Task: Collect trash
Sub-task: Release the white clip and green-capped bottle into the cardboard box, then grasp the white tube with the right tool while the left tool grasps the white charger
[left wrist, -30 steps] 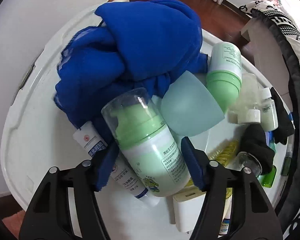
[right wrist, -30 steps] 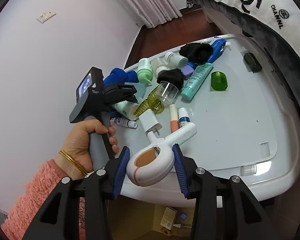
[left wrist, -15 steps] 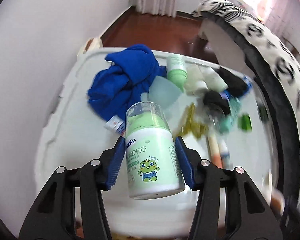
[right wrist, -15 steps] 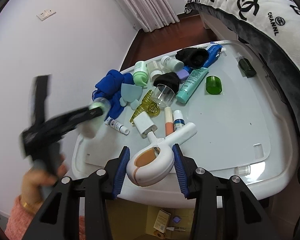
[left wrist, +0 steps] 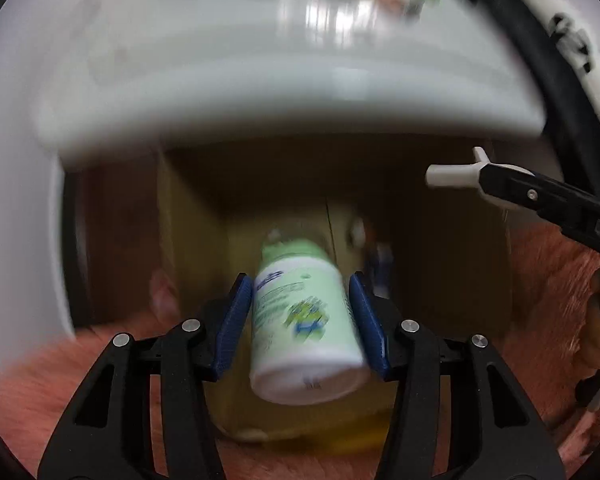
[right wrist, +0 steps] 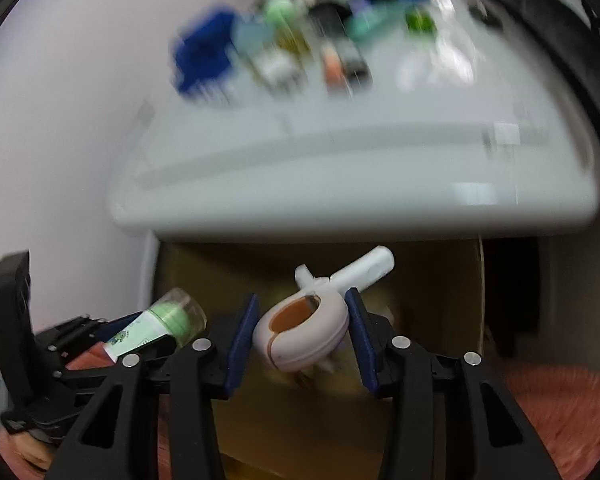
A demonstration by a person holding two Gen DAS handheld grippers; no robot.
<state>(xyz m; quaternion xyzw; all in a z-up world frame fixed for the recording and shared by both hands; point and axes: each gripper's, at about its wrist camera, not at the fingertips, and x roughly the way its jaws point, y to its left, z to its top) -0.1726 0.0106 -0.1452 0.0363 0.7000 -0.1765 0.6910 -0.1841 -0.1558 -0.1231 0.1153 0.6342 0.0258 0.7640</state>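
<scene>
On the left, the left gripper (left wrist: 300,320) points steeply down over an open cardboard box (left wrist: 204,240) that stands under the front edge of a white table (left wrist: 260,92). Its blue pads sit about half apart with a green and white bottle (left wrist: 300,320) between them. The left pad presses the bottle's side; the right one lies at its other side, though blur makes that contact hard to judge. The bottle hangs cap-down, its flat white base toward the camera and its green top aimed into the box. In the right wrist view the same bottle (right wrist: 156,328) shows at lower left, held in the left gripper (right wrist: 140,340), its clear cap pointing toward the box (right wrist: 440,300).

Further right, the right gripper (right wrist: 302,332) also hangs over the box, just in front of the table (right wrist: 340,184). Its jaws are opening. A white clip (right wrist: 300,336) with an orange inner lining lies between them. There is a clear gap at the left pad, while the right pad is at or very near the clip's side, so the grip looks released. The clip's white handle sticks up and to the right. In the left wrist view that handle (left wrist: 456,172) pokes out from the right gripper's black finger at the right edge.

On the far part of the table a blurred heap of things remains, among them a blue cloth (right wrist: 204,60). A pink fuzzy sleeve (right wrist: 560,412) fills the lower right corner.
</scene>
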